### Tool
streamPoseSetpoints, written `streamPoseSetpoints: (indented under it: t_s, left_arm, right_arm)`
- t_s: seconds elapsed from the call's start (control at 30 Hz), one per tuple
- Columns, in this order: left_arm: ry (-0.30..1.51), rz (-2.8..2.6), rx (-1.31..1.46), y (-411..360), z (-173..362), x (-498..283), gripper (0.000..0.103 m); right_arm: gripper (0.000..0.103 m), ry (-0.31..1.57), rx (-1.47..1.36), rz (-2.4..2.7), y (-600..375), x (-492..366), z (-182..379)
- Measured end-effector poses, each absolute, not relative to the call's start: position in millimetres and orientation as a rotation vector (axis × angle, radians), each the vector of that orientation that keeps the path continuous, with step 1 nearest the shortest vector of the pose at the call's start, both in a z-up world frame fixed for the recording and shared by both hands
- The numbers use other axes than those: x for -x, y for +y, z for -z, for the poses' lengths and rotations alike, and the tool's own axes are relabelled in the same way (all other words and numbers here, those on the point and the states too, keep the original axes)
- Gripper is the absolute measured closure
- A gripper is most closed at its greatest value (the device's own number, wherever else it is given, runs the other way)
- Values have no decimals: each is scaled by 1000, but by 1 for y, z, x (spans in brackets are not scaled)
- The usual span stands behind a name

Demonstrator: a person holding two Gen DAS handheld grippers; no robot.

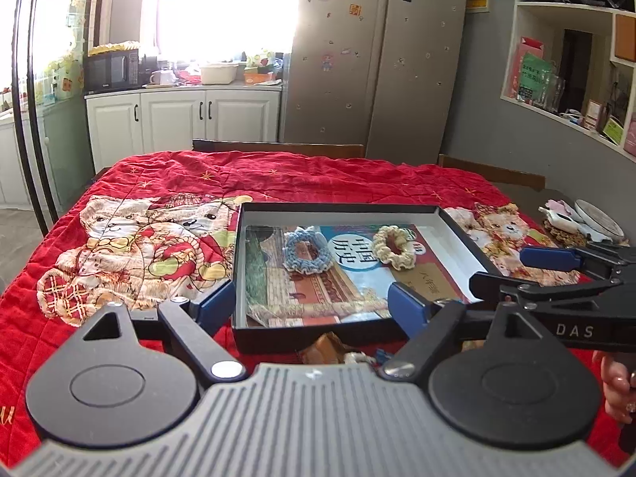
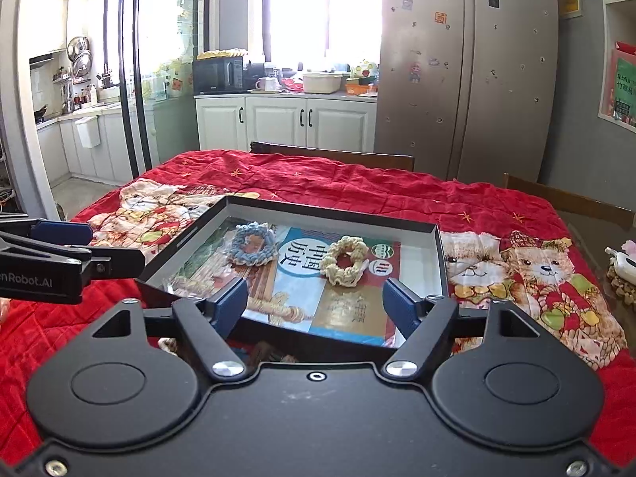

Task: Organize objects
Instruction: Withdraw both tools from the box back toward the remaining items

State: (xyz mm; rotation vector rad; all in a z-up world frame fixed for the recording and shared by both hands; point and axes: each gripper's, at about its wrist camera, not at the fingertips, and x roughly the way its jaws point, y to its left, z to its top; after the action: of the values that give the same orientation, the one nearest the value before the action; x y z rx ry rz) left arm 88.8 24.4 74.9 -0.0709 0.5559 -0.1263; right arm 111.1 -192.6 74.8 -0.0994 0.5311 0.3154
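Red quilt (image 2: 357, 183), black box (image 2: 439, 254) ahead of both spread grippers

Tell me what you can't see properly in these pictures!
- Small brown thing in front of the shallow black cardboard box: left wrist view, mostly hidden by the left gripper body; can't identify it.
- Colourful history book lying in the box: right wrist view, its near edge is covered by the right gripper fingers.
- White-and-pink items at the table's right side: cut off by the picture edge.
- Blue crocheted scrunchie and cream crocheted scrunchie: both plainly visible.
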Motion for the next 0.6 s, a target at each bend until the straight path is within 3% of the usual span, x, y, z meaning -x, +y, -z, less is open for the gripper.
streamPoseSetpoints:
  t_s: [0.6]
  left_arm:
    - [579, 201, 28, 18, -64, -44, 11]
  right_arm:
    - [29, 588, 129, -341, -203, -59, -54]
